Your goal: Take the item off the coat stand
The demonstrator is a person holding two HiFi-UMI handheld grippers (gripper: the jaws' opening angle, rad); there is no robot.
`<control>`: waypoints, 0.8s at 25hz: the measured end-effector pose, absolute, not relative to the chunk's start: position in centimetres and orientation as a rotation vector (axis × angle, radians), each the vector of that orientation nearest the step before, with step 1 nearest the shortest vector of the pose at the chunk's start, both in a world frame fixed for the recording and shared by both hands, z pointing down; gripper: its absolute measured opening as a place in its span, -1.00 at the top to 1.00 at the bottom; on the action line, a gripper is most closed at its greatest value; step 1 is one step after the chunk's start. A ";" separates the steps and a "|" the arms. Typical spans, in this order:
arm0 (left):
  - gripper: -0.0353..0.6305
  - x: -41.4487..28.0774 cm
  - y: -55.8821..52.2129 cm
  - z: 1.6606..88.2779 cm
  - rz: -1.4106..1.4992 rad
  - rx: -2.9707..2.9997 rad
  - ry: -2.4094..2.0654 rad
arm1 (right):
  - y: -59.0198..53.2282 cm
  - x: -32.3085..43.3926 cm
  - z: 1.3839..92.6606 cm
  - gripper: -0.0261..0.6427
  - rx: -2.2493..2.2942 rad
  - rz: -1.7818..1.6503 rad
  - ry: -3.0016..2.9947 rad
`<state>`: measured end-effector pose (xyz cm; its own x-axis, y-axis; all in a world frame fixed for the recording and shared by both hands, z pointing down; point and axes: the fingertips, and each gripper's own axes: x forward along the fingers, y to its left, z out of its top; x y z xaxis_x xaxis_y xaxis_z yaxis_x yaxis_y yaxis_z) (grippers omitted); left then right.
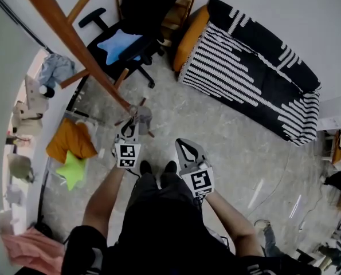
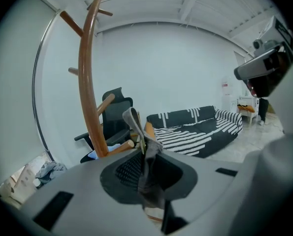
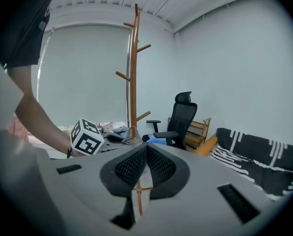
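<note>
The wooden coat stand (image 1: pixel 73 39) slants down from the upper left in the head view; in the left gripper view the coat stand (image 2: pixel 87 82) rises close ahead on the left. My left gripper (image 1: pixel 130 126) is shut on a grey fabric item (image 1: pixel 142 118) right by the stand's lower pegs. In the left gripper view the grey item (image 2: pixel 147 168) is pinched between the jaws of the left gripper (image 2: pixel 145 151), and its loop sticks up beside a peg tip (image 2: pixel 130 144); whether they touch I cannot tell. My right gripper (image 1: pixel 185 146) hangs beside it, shut and empty, as the right gripper (image 3: pixel 145 151) view confirms.
A black office chair (image 1: pixel 130 33) with a blue cushion stands behind the stand. A black-and-white striped sofa (image 1: pixel 256 67) with an orange cushion (image 1: pixel 190 36) lies at the right. Orange cloth (image 1: pixel 70 139), a green star cushion (image 1: pixel 71 169) and pink cloth (image 1: pixel 32 251) lie along the left wall.
</note>
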<state>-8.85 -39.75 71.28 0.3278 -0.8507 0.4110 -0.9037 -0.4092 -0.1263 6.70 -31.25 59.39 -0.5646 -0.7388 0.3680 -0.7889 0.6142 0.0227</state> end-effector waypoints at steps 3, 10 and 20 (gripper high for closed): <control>0.70 -8.9 -39.1 69.1 0.609 2.476 -1.649 | -31.1 6.9 58.5 0.86 1.244 0.206 -2.519; 0.70 -8.5 -37.6 64.1 0.533 2.521 -1.677 | -31.0 7.4 55.2 0.86 1.283 0.165 -2.573; 0.70 -8.6 -35.8 57.2 0.416 2.563 -1.752 | -31.3 8.4 52.0 0.87 1.334 0.182 -2.587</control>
<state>-8.62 -35.83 57.22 0.3392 -0.9139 0.2229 -0.9165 -0.3745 -0.1409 8.41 -31.27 52.01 -0.5618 -0.7872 0.2544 -0.8151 0.5793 -0.0074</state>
